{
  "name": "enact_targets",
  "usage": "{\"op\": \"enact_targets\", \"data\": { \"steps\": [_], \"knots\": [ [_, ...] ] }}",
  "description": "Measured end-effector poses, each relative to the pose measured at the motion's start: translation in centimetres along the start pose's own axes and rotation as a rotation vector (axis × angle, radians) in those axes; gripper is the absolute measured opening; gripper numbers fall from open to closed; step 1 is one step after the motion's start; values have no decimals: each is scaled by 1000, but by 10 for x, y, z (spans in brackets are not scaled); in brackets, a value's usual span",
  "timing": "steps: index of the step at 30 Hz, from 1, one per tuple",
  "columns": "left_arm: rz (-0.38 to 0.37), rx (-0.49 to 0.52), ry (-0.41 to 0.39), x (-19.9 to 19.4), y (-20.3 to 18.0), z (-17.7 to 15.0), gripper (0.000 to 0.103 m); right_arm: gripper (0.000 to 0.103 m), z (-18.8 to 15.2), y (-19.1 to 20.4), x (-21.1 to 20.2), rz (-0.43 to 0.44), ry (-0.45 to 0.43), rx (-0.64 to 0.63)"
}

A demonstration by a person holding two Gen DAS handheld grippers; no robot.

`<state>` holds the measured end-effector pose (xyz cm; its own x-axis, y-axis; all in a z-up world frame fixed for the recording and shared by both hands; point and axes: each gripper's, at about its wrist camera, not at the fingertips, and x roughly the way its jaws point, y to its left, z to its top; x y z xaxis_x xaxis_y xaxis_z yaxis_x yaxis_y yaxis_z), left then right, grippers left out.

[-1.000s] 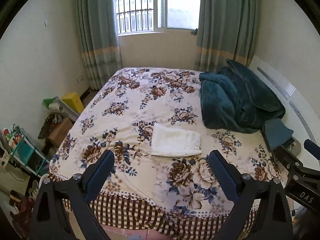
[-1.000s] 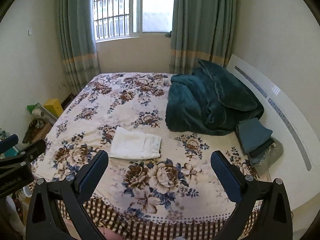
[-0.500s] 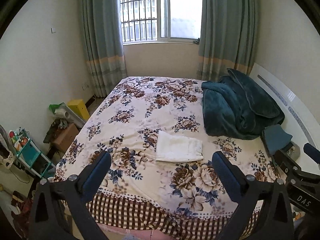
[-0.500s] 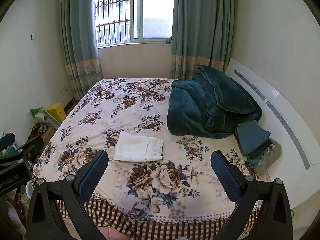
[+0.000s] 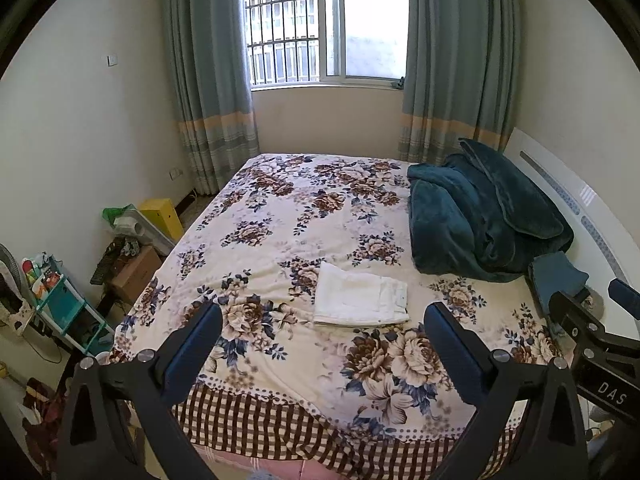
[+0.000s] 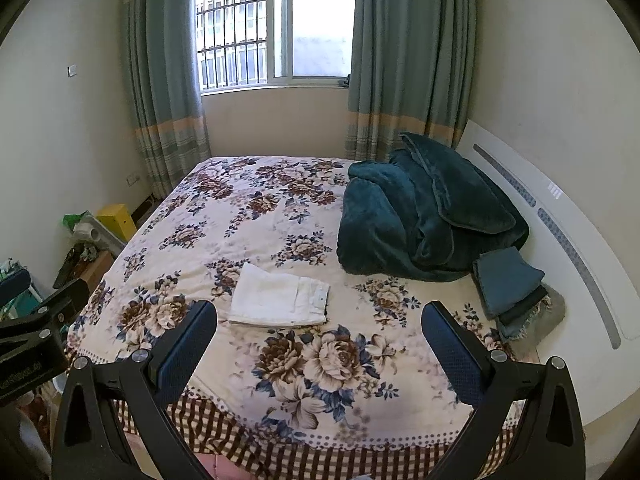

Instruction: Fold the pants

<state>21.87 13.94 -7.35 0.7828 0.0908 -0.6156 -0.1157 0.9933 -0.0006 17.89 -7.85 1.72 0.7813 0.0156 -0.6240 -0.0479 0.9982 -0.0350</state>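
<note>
White pants lie folded into a small rectangle on the flowered bedspread, near the foot of the bed; they also show in the right wrist view. My left gripper is open and empty, held back from the bed's foot edge, apart from the pants. My right gripper is open and empty too, at a like distance. The right gripper's body shows at the right edge of the left wrist view. The left gripper's body shows at the left edge of the right wrist view.
A teal blanket is heaped by the white headboard, with folded cloths beside it. Boxes, a yellow box and a small shelf crowd the floor at the left. A curtained window is on the far wall.
Both grippers have pulled back and tilted up from the bed, so the pants look smaller and more of the window and walls shows. The pants have not moved.
</note>
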Motion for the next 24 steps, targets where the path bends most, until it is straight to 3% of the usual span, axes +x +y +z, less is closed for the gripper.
{"op": "enact_targets", "data": {
  "steps": [24],
  "knots": [
    [3, -1, 3, -3, 3, -1, 103, 103, -2, -2, 0, 9, 6, 4]
  ]
}}
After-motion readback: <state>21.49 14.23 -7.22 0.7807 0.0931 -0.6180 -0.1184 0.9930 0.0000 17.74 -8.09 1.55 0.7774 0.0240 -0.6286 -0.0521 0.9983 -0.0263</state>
